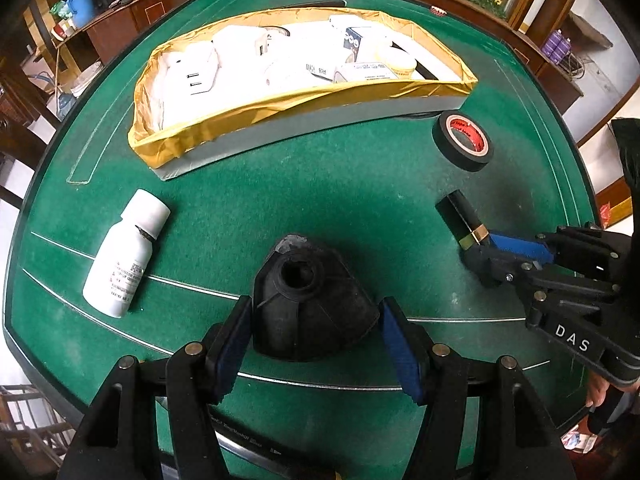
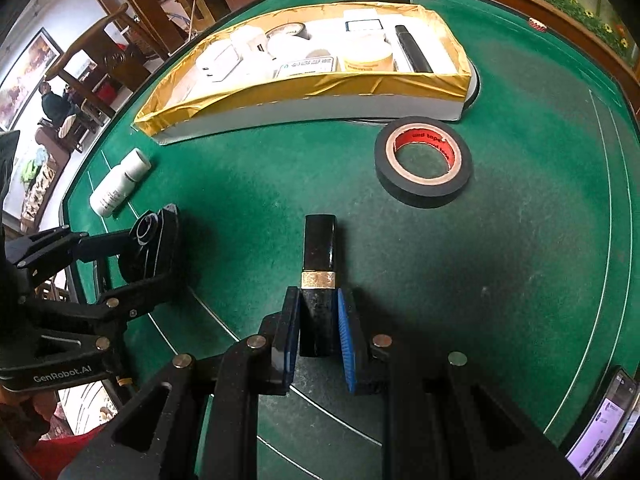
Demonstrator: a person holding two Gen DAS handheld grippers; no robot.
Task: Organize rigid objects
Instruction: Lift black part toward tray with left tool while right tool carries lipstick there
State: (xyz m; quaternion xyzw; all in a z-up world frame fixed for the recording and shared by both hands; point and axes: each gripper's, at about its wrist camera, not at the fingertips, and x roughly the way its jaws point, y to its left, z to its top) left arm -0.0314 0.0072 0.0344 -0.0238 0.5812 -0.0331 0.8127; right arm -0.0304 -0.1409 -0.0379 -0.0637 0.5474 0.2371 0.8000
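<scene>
A black cone-shaped part [image 1: 316, 300] with a round hole on top stands on the green table between the blue pads of my left gripper [image 1: 315, 307], which is shut on it. From the right wrist view the same gripper [image 2: 150, 250] clasps that part [image 2: 154, 240] at the left. My right gripper [image 2: 318, 294] is shut on the lower end of a black lipstick tube [image 2: 319, 244] with a gold band, which points away along the felt. In the left wrist view this right gripper [image 1: 480, 248] and the tube [image 1: 460, 212] are at the right.
A long gold-lined box [image 1: 320, 120] [image 2: 320, 108] holding several white and black items stands at the back. A black tape roll [image 1: 468, 162] [image 2: 420, 194] lies in front of its right end. A white bottle [image 1: 120, 268] [image 2: 116, 188] lies at the left. A phone [image 2: 604, 420] rests near the right edge.
</scene>
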